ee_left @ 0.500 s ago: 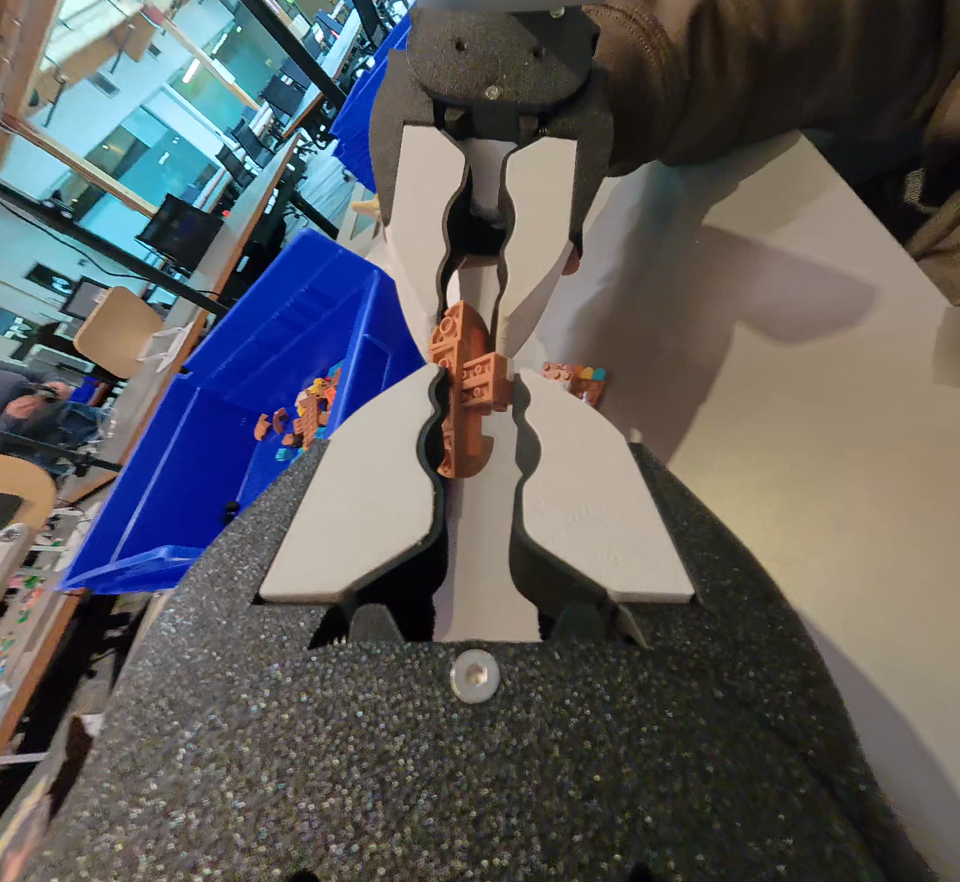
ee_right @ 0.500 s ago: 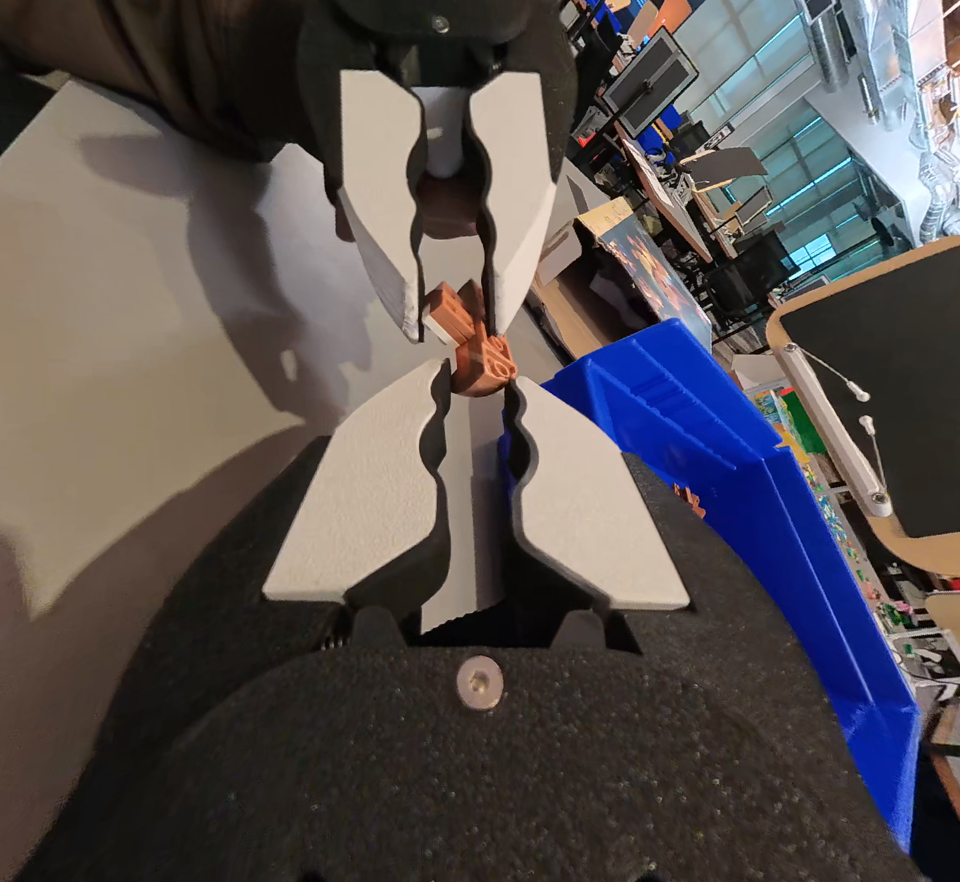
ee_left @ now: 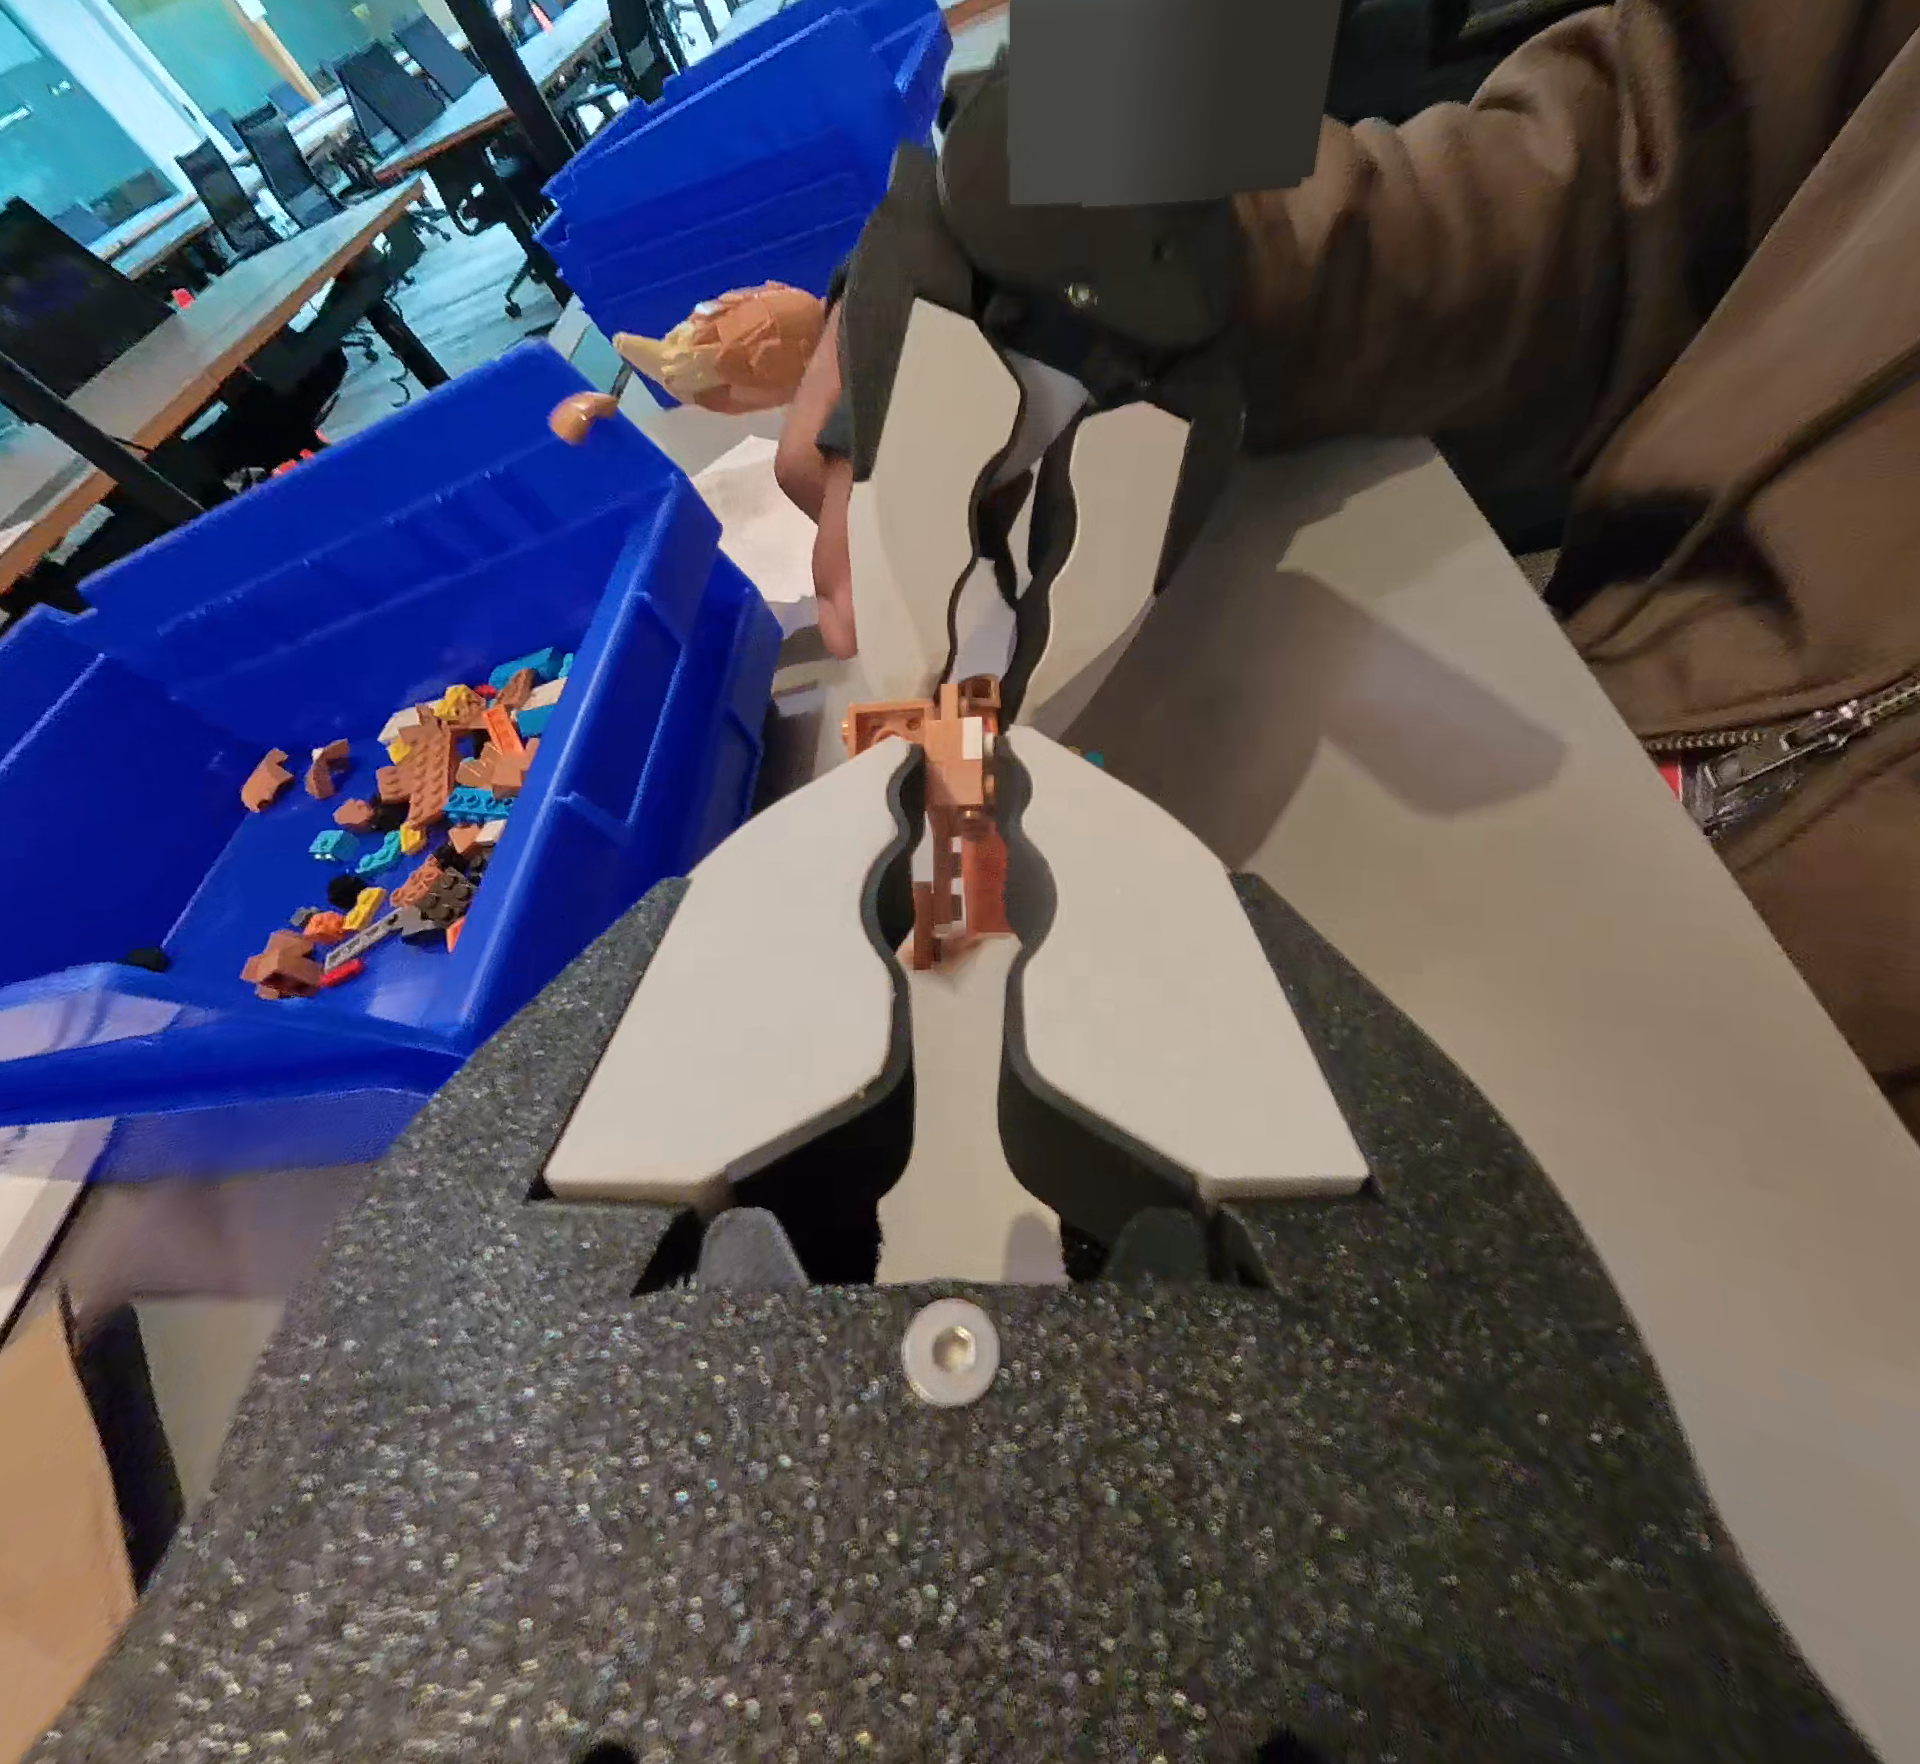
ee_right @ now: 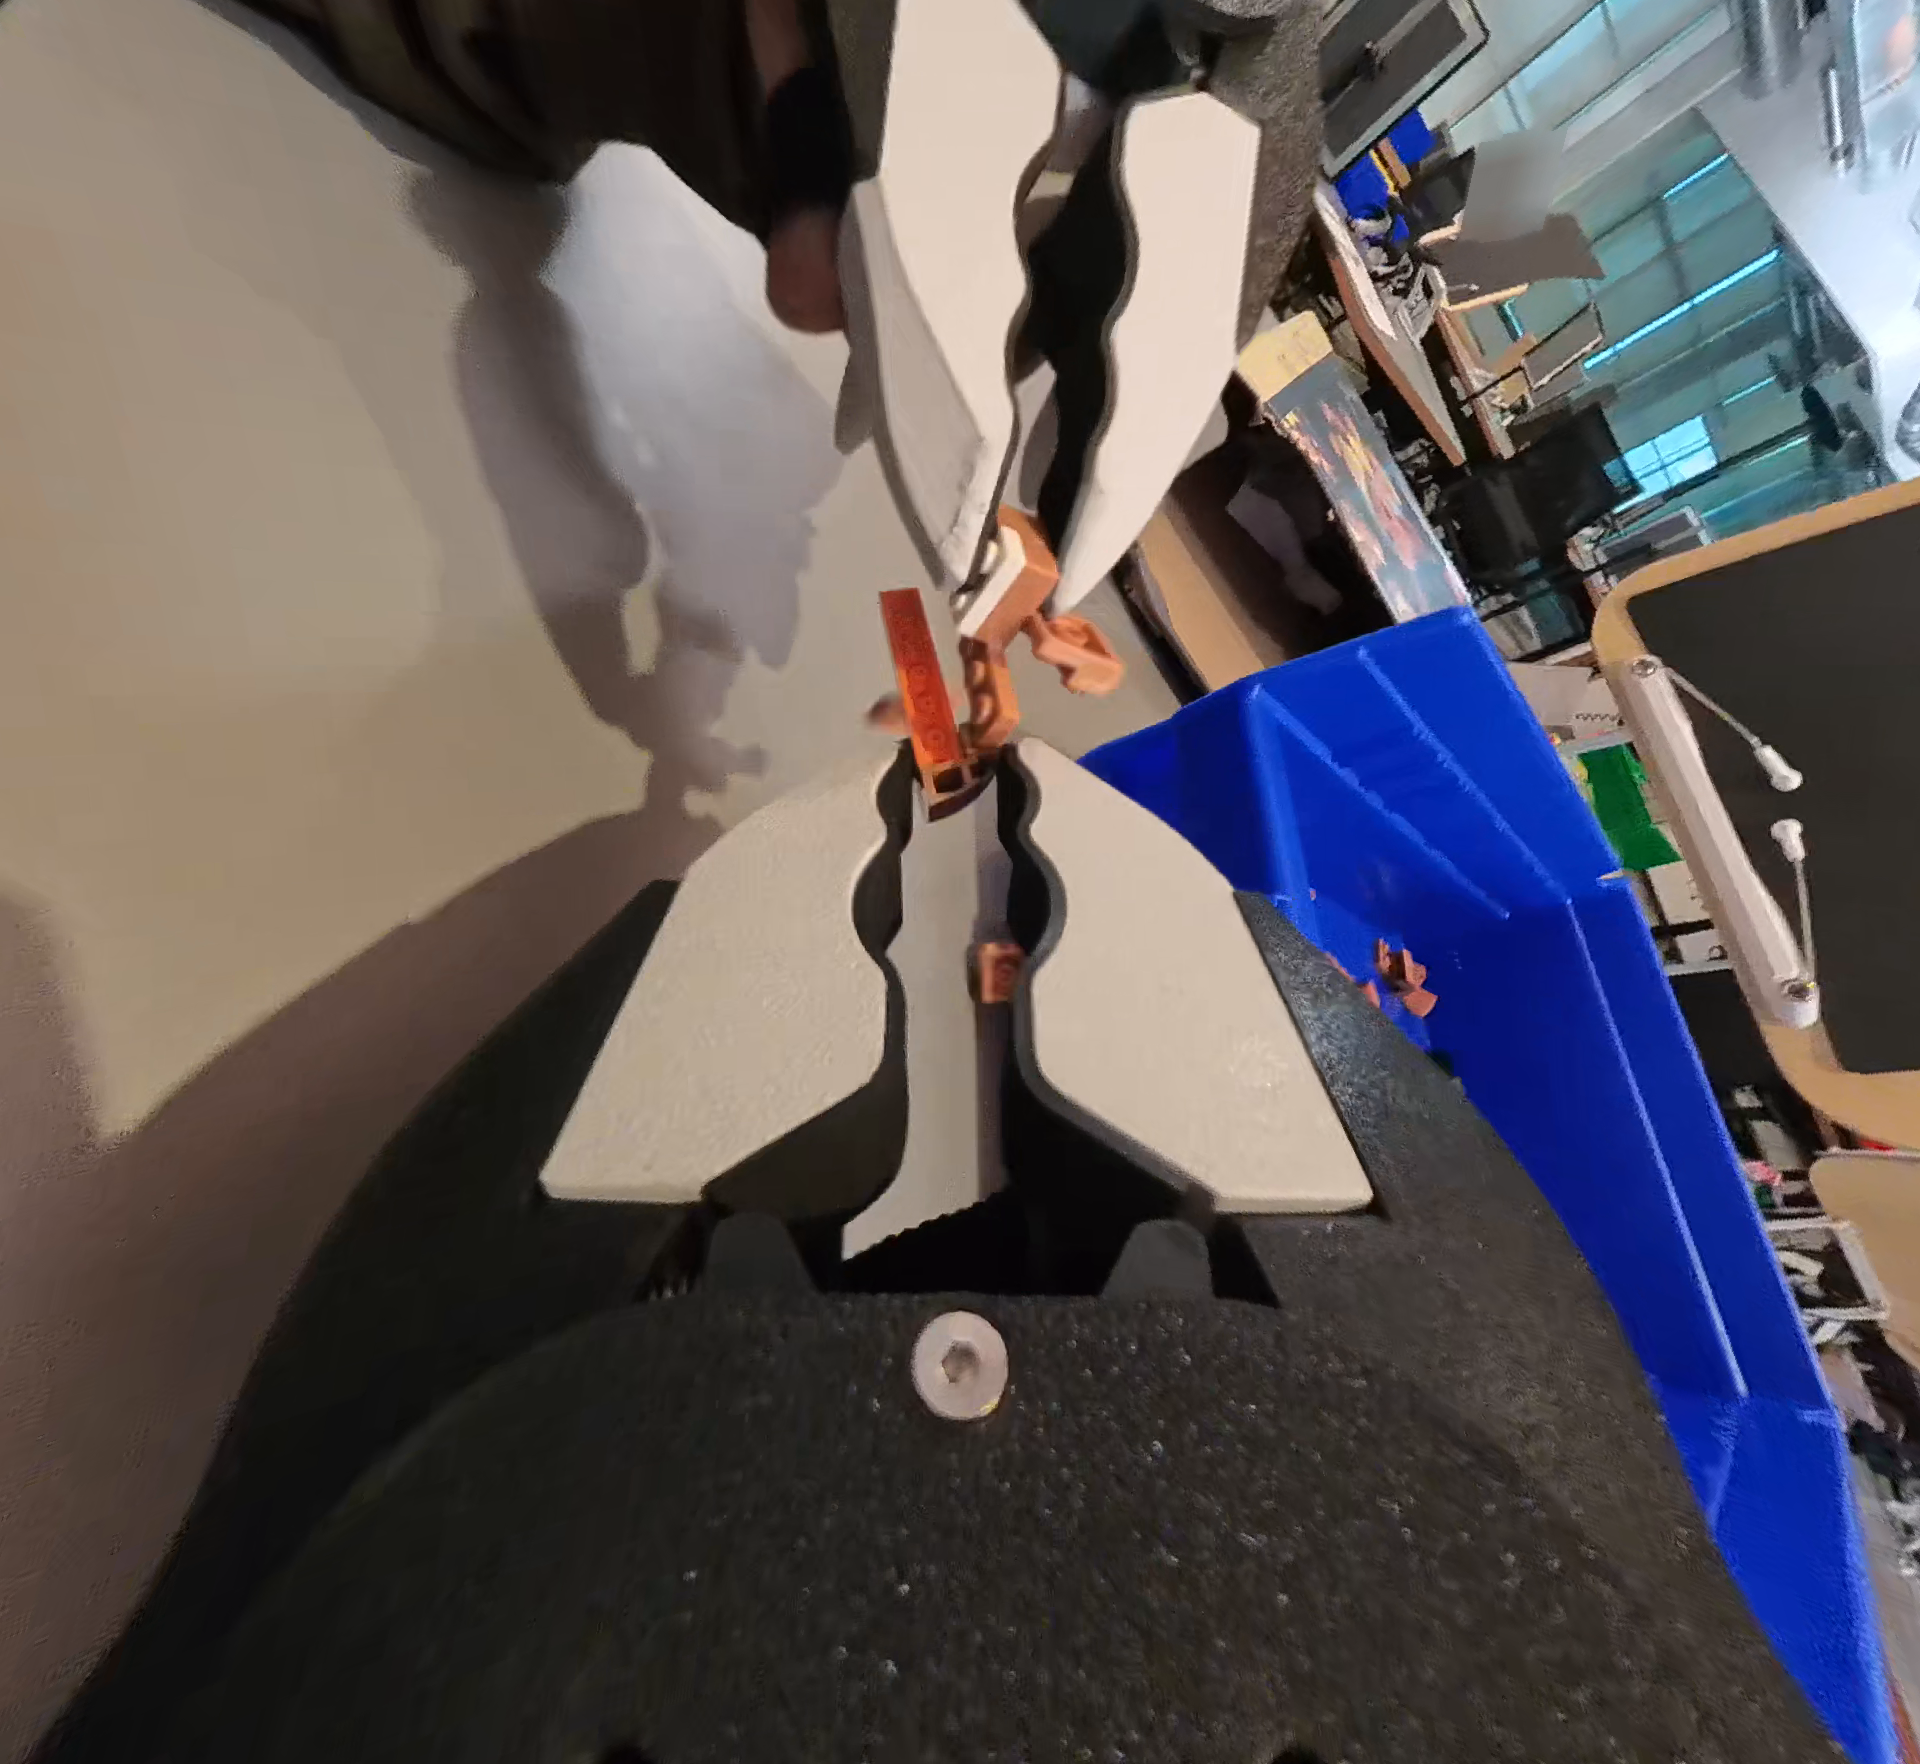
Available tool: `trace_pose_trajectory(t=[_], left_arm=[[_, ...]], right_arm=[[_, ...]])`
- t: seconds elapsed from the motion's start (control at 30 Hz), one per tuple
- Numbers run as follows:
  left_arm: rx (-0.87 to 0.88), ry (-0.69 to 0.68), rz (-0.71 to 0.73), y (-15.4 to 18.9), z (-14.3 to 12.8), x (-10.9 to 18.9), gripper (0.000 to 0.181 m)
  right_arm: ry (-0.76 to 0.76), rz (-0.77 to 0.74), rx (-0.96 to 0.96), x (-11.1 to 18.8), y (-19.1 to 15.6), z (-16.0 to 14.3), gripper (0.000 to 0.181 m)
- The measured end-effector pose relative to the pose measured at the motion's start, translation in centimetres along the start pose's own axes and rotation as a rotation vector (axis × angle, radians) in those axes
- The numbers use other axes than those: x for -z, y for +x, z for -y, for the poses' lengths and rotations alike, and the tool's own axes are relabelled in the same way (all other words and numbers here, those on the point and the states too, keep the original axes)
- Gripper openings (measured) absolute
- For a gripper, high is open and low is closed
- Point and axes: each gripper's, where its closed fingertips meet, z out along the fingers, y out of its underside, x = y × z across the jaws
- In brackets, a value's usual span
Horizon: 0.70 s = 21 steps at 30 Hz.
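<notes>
Both grippers meet tip to tip above the pale grey table, just beside the near blue bin.

Edges and room: the near blue bin sits at the table's left side, its right wall close under the left gripper's body; loose bricks of brown, orange, teal and yellow lie on its floor. A second blue bin stands farther back. A tan toy head rests between the two bins, near the person's hand. To the right the table surface is bare up to the person's brown jacket sleeve. In the right wrist view the bin wall runs along the right side, the tabletop along the left.

Left gripper: fingers narrow, closed on a brown brick assembly that stands lengthwise in the gap, its top poking past the tips.

Right gripper: fingers narrow, tips pinching an orange-brown brick piece that sticks up from them. A small brown brick shows deeper in the gap; held or lying beyond, cannot tell.

Pose: the grippers face each other head-on, the far one tilted downward in each view. The two held pieces touch or nearly touch at the tips; joined or not, cannot tell.
</notes>
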Motion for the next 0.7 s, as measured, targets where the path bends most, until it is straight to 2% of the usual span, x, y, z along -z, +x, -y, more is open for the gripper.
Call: trace_pose_trajectory(t=[0.3,0.7], left_arm=[[0.037,-0.046,-0.004,-0.7,-2.1,-0.3,0.012],[0.076,-0.039,0.002,-1.2,-2.4,-0.1,0.012]], right_arm=[[-0.042,0.053,-0.102,-0.1,0.0,-2.2,0.016],[-0.105,0.158,-0.121,-0.6,-1.8,-3.5,0.016]])
